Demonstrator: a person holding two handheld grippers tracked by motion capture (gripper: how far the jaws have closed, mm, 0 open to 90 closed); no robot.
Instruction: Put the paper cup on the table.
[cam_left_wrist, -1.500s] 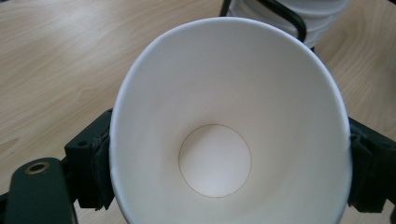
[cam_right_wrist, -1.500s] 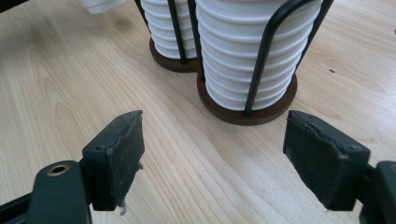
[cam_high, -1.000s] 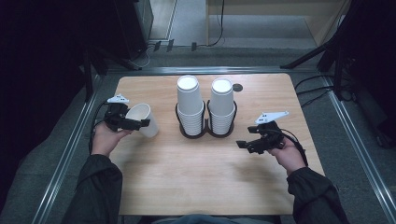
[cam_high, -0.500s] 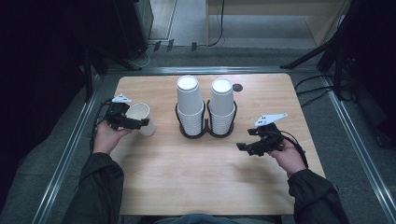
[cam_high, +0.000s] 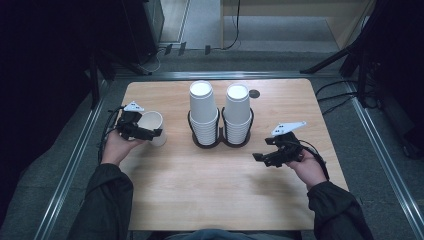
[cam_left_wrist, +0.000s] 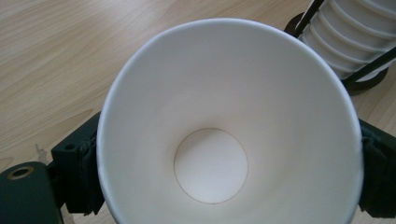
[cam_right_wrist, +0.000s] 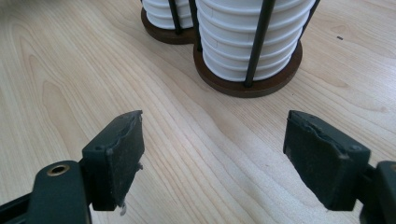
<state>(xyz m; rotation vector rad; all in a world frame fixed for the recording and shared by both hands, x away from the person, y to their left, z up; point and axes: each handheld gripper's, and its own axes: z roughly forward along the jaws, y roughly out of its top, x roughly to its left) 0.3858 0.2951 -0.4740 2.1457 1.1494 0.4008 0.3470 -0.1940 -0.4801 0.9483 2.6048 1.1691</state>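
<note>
The left gripper (cam_high: 142, 131) has drawn its clamped paper cup (cam_high: 152, 127) farther left of the 2 stacks (cam_high: 219, 112); the cup's freed. The right gripper (cam_high: 270, 156) waits wide open, empty.

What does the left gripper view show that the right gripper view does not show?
The left gripper view looks into a white paper cup, empty, with the left tool clamped on its sides. The right gripper view shows the right tool open with nothing between its pads, above bare wood. Both views show the wooden table and a cup stack in its black wire holder, which is nearer and plainer in the right gripper view.
</note>
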